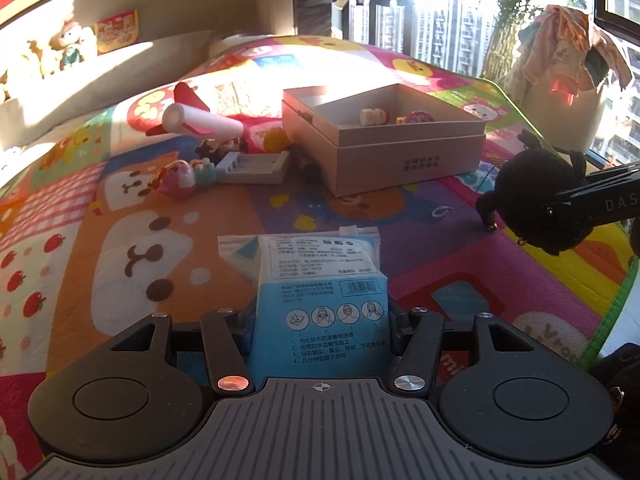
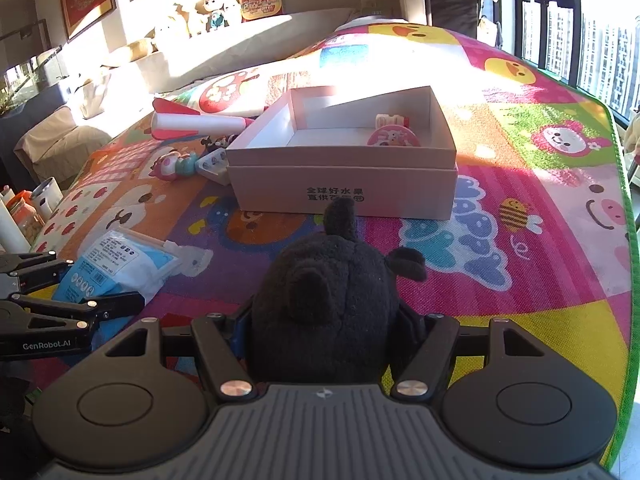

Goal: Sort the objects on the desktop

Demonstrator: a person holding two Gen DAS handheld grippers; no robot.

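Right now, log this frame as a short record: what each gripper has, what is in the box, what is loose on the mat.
left gripper: jaws around blue packet
right gripper: jaws around black plush toy
box: open, holds a pink round item and a small white bottle
loose on mat: foam rocket, pink figure, white tray

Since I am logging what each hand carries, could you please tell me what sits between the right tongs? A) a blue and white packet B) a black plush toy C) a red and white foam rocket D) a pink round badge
B: the right tongs flank the black plush toy; the blue and white packet sits in the left tongs.
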